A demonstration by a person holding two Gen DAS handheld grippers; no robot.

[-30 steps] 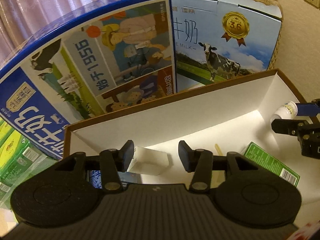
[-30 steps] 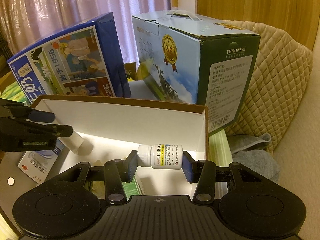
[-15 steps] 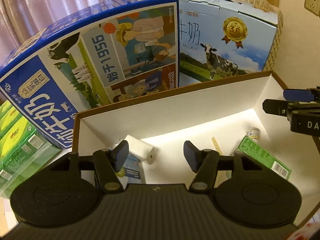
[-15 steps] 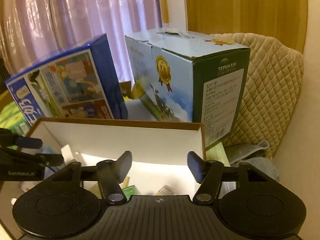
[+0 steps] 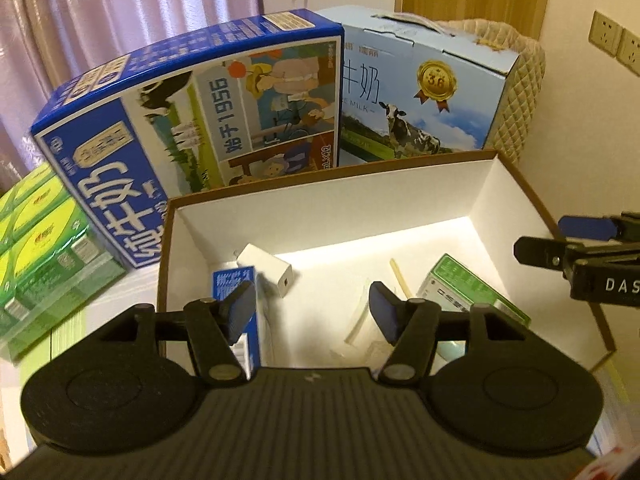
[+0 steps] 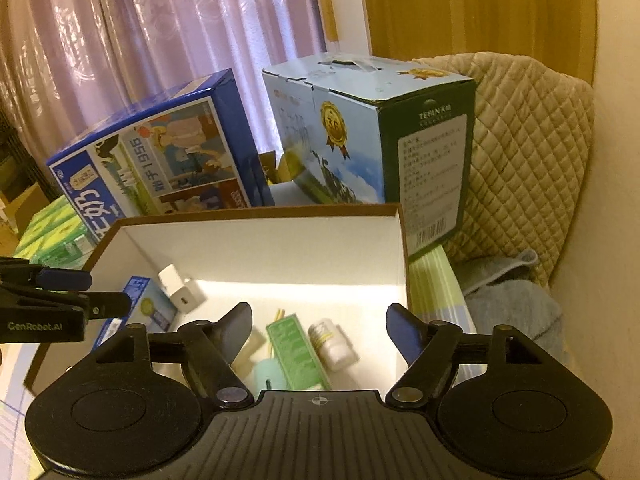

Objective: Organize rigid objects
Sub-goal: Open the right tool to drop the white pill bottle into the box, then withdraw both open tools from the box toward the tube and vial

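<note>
Right wrist view is showing me both the right gripper (image 6: 319,330) and left gripper (image 5: 312,310) opening empty above the white storage box (image 6: 260,240), the pill bottle (image 6: 332,343) lying near its right wall, the white charger (image 5: 267,274) toward its left wall, so I am risking clipping the rim.

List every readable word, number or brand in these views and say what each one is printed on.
"始于1956": dark blue milk carton.
"3.6" on the gold medal, and "MILK": light blue cow carton.
"TERUN": that carton's green end panel.
"GenRobot.AI": left gripper, seen from the right wrist.
"DAS", cut off at the frame edge: right gripper, seen from the left wrist.
Too small or blurred: the green box, white bottle and small blue box.
</note>
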